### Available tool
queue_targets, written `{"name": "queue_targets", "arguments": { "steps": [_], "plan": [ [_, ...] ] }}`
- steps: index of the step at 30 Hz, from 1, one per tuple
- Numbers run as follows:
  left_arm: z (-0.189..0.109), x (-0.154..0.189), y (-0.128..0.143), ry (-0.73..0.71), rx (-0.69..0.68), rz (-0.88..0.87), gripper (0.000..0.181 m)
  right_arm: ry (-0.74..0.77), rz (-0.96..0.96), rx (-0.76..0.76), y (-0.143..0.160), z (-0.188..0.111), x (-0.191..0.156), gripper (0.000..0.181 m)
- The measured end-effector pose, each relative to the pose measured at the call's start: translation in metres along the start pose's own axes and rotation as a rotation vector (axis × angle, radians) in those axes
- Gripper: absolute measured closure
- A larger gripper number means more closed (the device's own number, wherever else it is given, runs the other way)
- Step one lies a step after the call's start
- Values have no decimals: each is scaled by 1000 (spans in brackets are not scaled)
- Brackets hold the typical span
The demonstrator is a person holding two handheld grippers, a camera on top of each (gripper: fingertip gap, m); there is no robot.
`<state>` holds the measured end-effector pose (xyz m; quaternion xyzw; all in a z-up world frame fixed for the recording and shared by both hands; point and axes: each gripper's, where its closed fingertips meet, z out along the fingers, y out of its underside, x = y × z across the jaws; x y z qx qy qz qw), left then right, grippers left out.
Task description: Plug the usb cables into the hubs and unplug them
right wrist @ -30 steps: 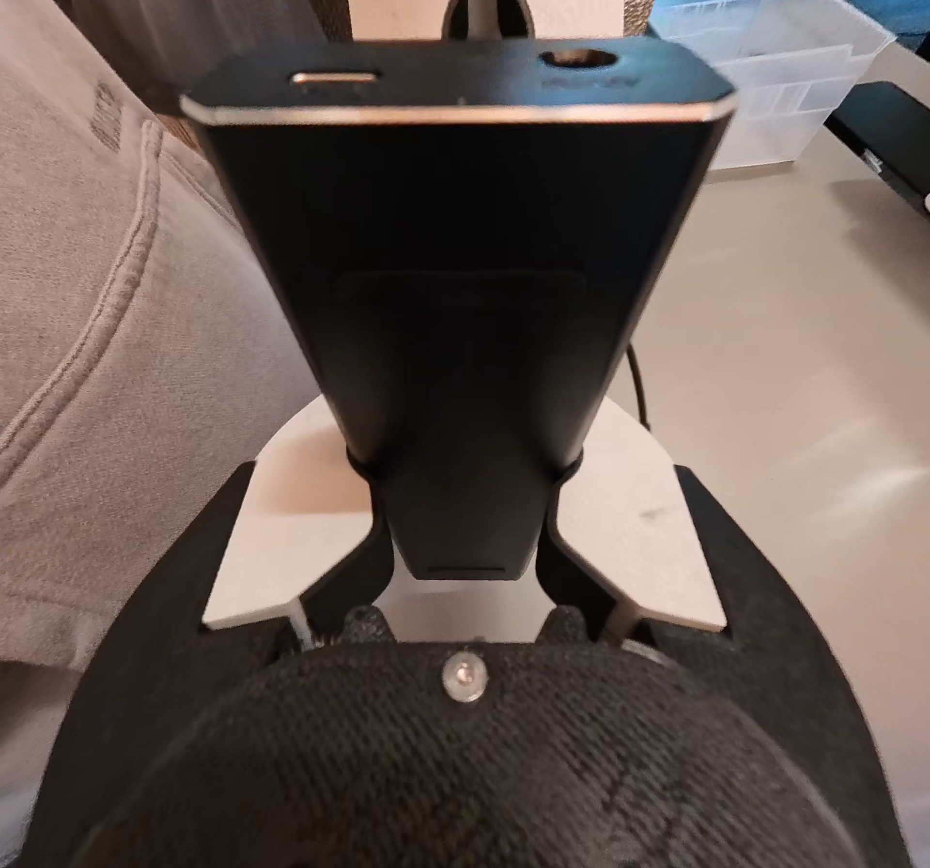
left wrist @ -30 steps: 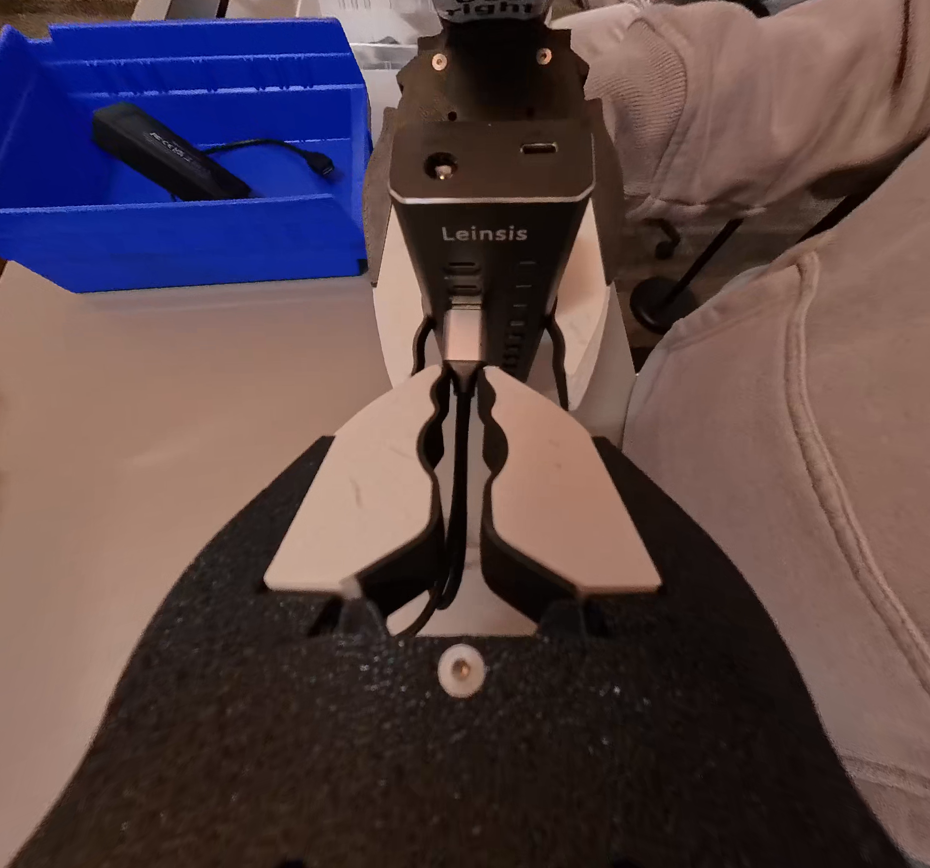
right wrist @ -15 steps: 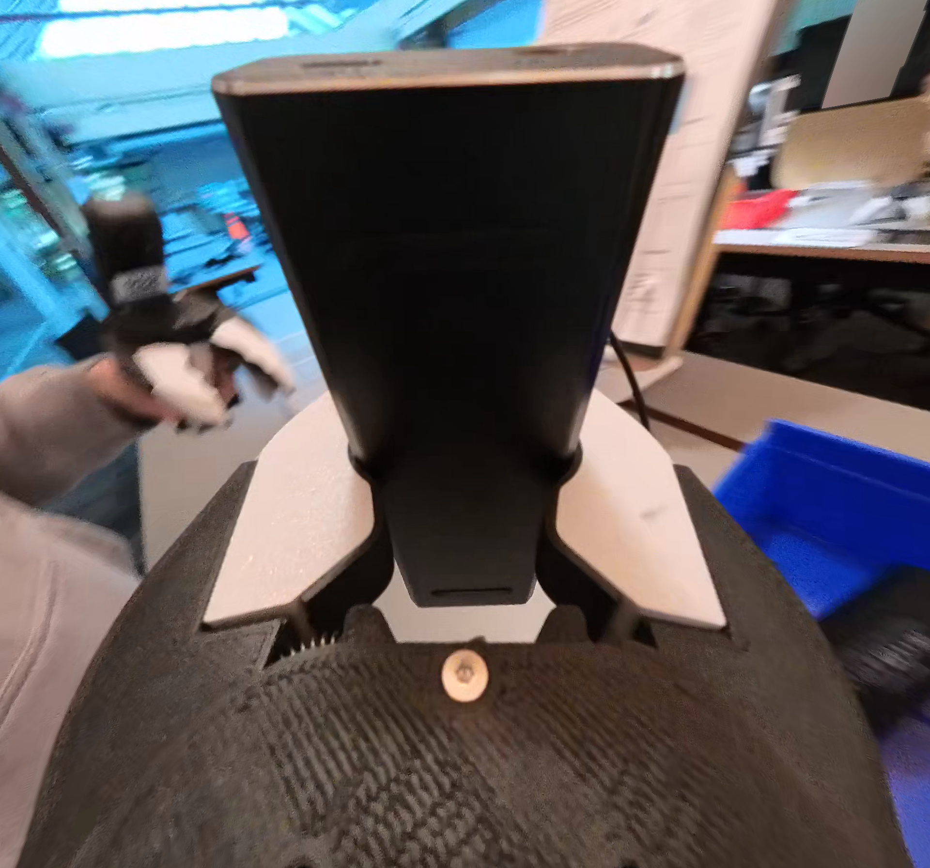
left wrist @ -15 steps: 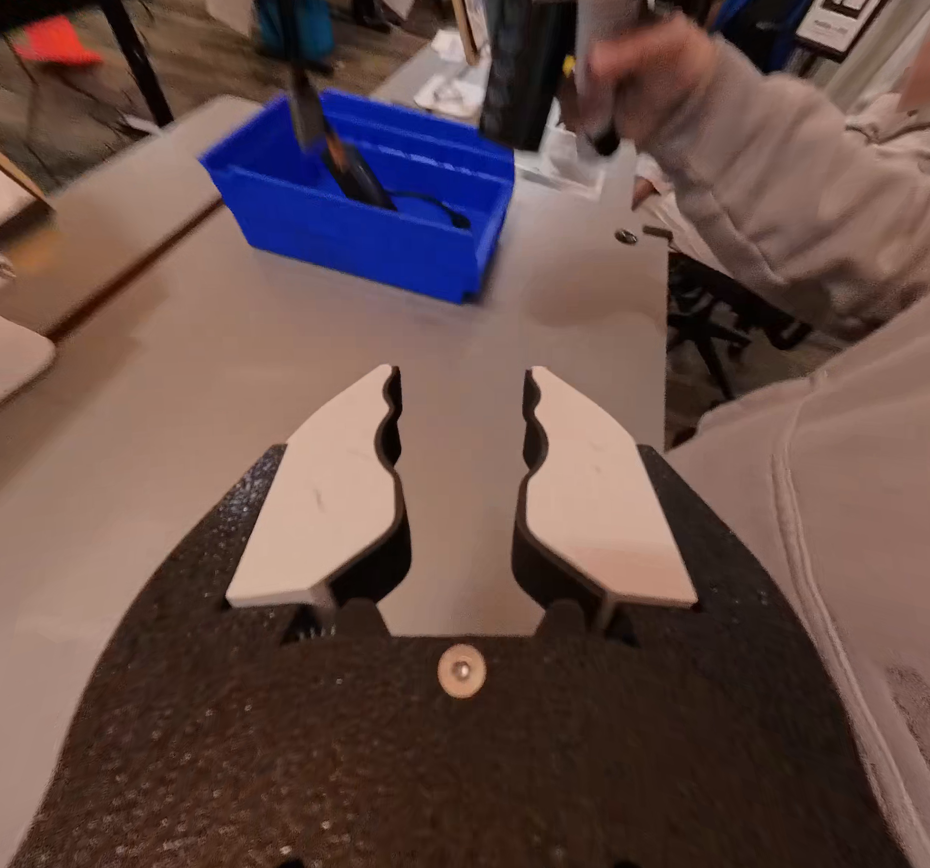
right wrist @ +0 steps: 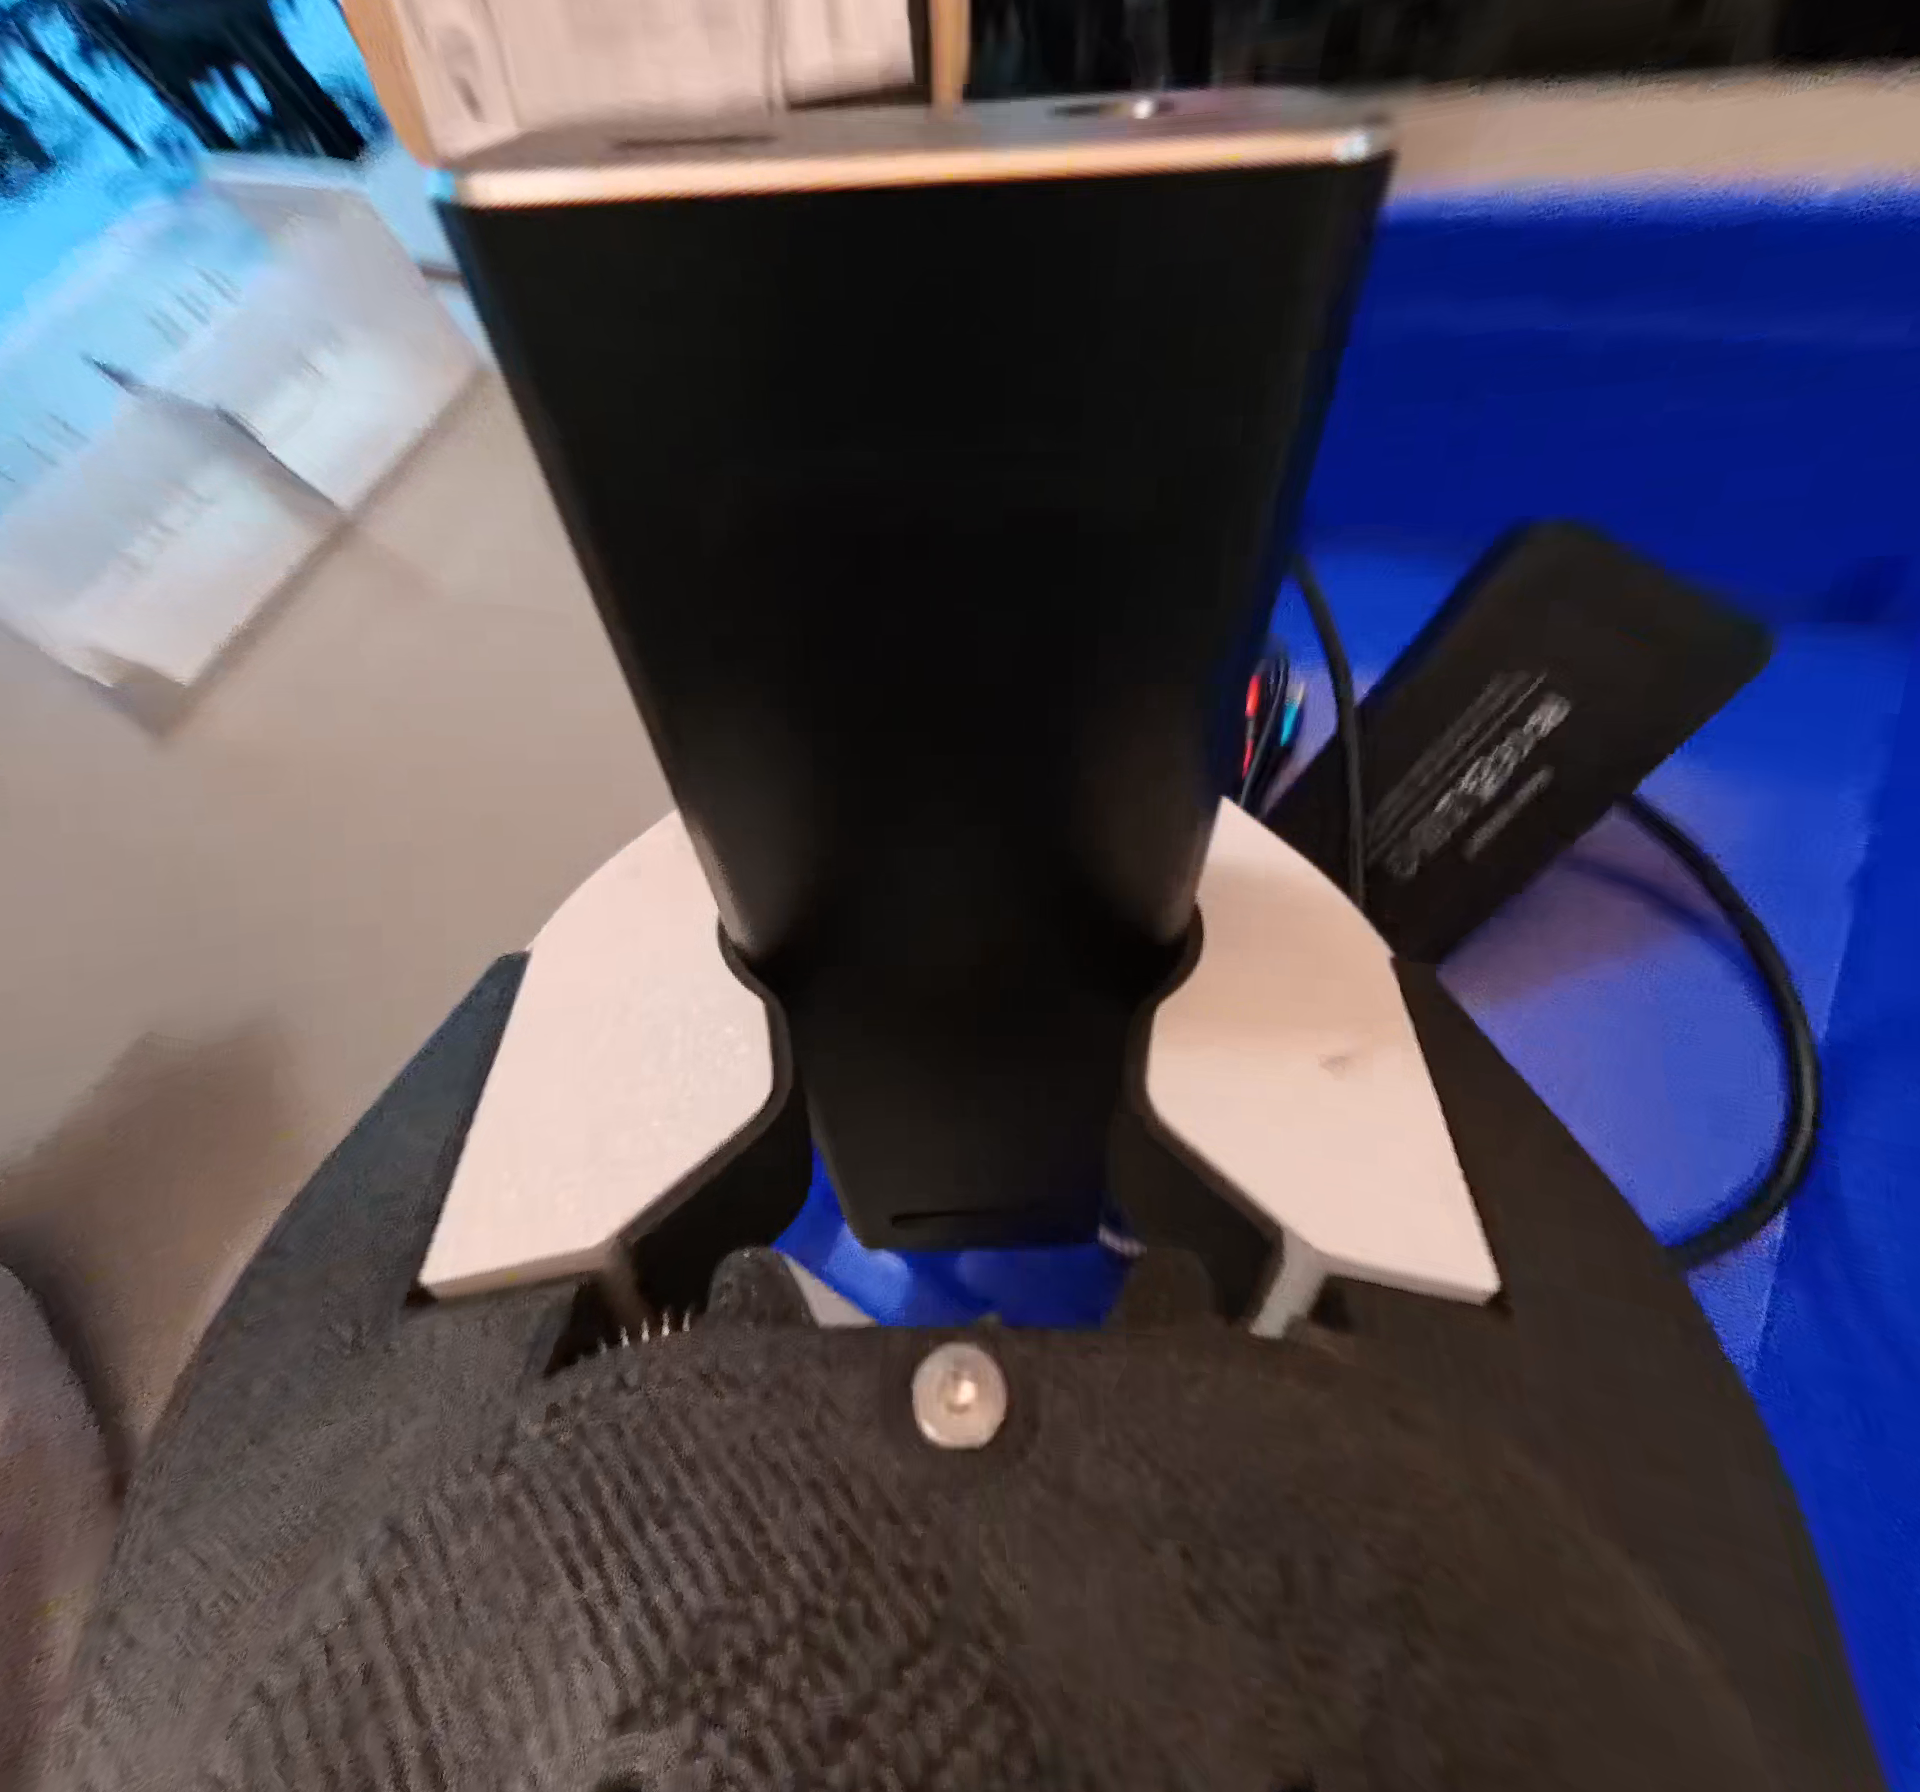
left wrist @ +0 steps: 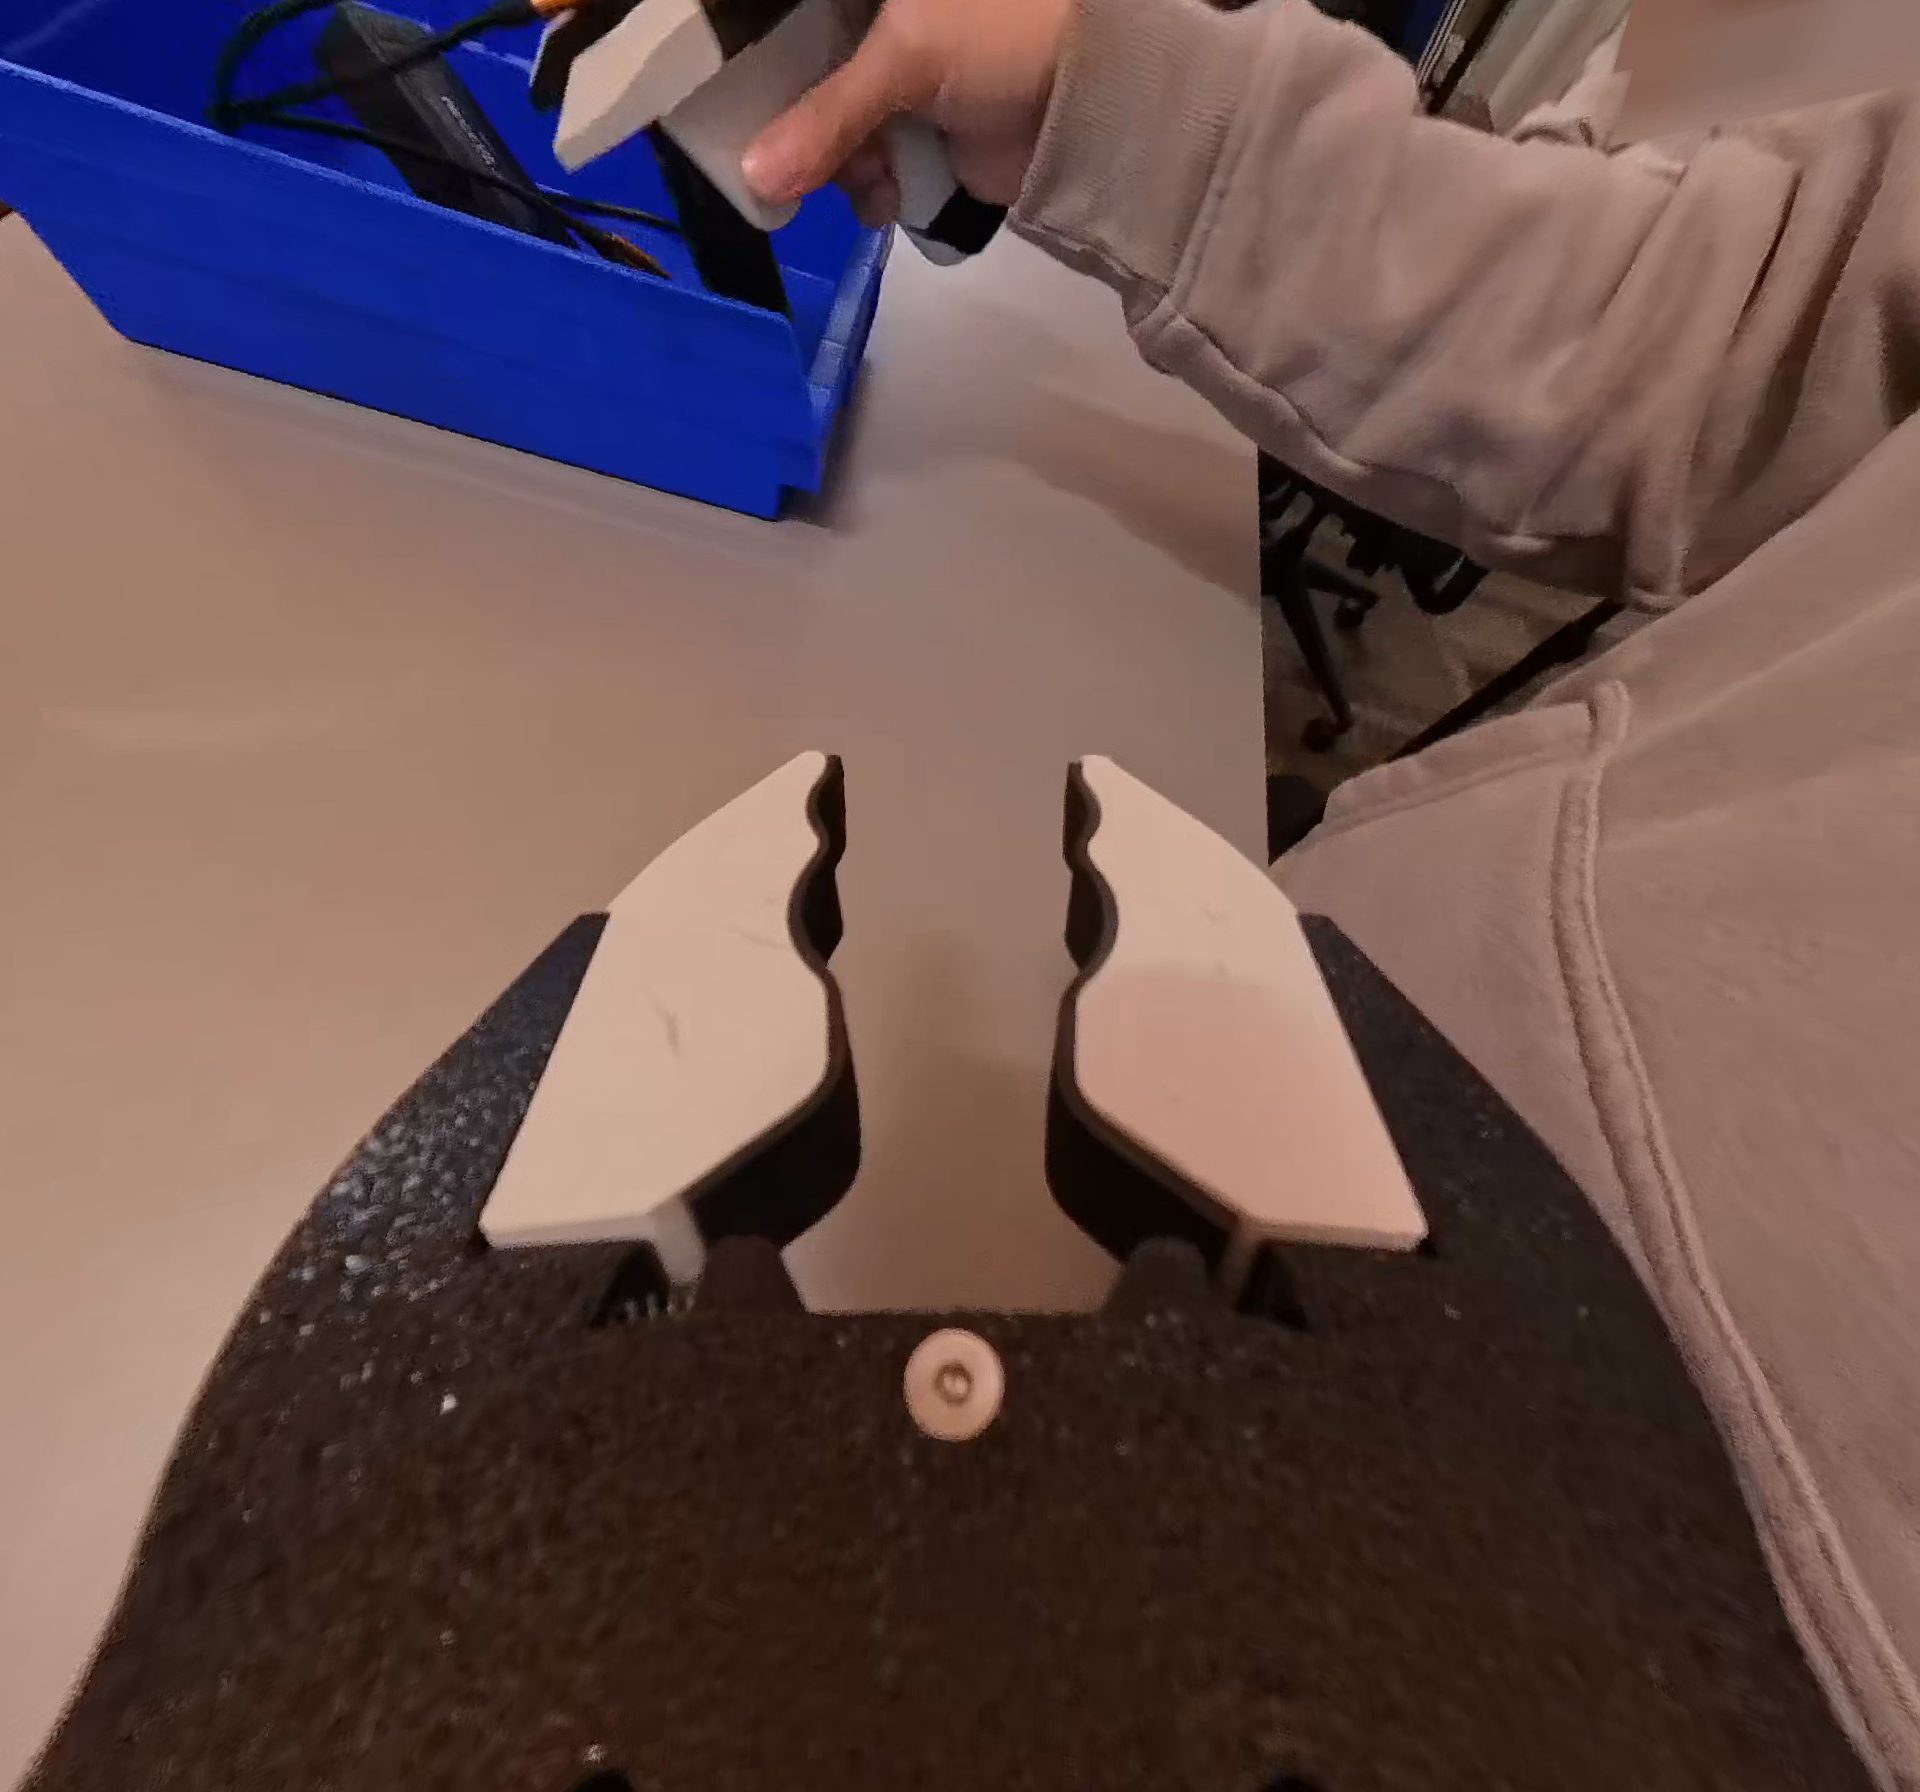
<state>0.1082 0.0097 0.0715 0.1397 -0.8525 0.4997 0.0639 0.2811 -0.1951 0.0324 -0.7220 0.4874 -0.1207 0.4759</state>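
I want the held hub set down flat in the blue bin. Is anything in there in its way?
Yes. The right tool holds the black hub over the blue bin, where a second hub and loose cables already lie, just right of it.

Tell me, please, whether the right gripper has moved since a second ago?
Yes. The right gripper, shut on the black hub, has swung away from the person's body to above the blue bin, where another hub lies.

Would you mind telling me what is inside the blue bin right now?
The blue bin holds a black hub and dark cables. The right gripper and its held hub cover part of it.
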Motion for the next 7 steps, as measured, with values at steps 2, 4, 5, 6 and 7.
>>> {"name": "queue_targets", "arguments": {
  "steps": [2,4,5,6,7],
  "plan": [
    [5,-3,1,-11,-25,8,142,40,22,-113,18,9,9,109],
    [11,-5,1,-5,-39,1,142,86,73,-152,27,15,22,107],
    [14,-6,0,-5,-41,-6,142,81,118,-164,30,17,25,104],
    [19,-8,-1,-4,-44,-10,142,75,154,-142,27,18,27,105],
    [24,-8,-1,1,-51,-11,141,85,183,-110,23,16,30,106]
  ]
}}
